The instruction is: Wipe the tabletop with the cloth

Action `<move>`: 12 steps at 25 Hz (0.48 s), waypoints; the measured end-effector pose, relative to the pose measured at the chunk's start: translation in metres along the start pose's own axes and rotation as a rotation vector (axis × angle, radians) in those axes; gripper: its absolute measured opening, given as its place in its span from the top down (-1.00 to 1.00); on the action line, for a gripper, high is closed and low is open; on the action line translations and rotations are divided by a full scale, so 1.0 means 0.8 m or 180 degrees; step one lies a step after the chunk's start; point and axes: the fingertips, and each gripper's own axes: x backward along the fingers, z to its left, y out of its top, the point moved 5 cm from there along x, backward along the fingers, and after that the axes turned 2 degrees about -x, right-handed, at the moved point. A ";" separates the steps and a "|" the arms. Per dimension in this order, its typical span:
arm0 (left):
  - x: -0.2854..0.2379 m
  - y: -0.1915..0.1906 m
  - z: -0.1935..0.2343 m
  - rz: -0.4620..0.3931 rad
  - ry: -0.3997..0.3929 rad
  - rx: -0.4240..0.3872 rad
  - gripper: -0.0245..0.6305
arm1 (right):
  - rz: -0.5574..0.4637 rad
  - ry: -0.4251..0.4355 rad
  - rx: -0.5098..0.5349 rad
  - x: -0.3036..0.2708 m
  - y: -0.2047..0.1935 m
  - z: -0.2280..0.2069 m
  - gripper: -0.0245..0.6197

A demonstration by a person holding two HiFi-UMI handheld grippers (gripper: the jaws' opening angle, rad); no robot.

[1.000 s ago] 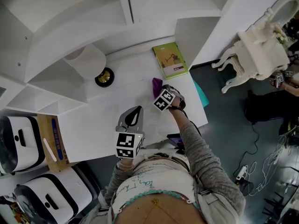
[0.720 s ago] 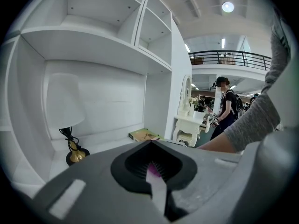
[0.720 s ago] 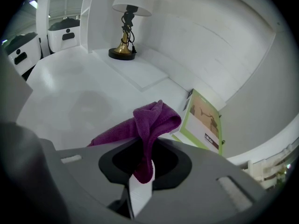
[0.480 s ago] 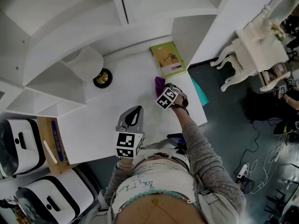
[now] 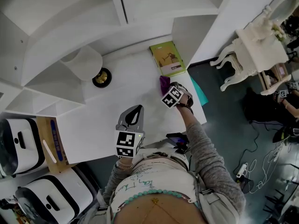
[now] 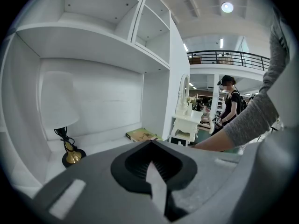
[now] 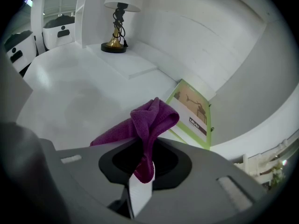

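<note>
Green book [image 5: 168, 59] lay at 1 o'clock, gold-based lamp [image 5: 89, 65] at 10, ornate white dresser [image 5: 254, 50] at 2, cardboard box [image 5: 49, 143] at 8.

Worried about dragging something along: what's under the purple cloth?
Around the purple cloth only white tabletop shows, with the green book just beyond. The spot beneath its folds, pinched in the right tongs, is covered, so I cannot see it.
</note>
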 end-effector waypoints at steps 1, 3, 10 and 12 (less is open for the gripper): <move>-0.001 0.000 0.000 0.0003 -0.0005 -0.0003 0.92 | 0.0001 -0.0011 0.0015 0.000 -0.001 -0.001 0.68; -0.001 0.001 0.001 0.0009 -0.0015 -0.0008 0.92 | 0.0006 -0.0032 0.0048 0.000 -0.003 -0.003 0.68; -0.001 0.000 0.001 0.0029 -0.0023 -0.0015 0.92 | 0.0066 -0.0108 0.0103 0.001 -0.019 -0.015 0.68; 0.000 0.000 0.002 0.0025 -0.0014 -0.0012 0.93 | 0.0091 -0.0141 0.0081 0.001 -0.025 -0.022 0.68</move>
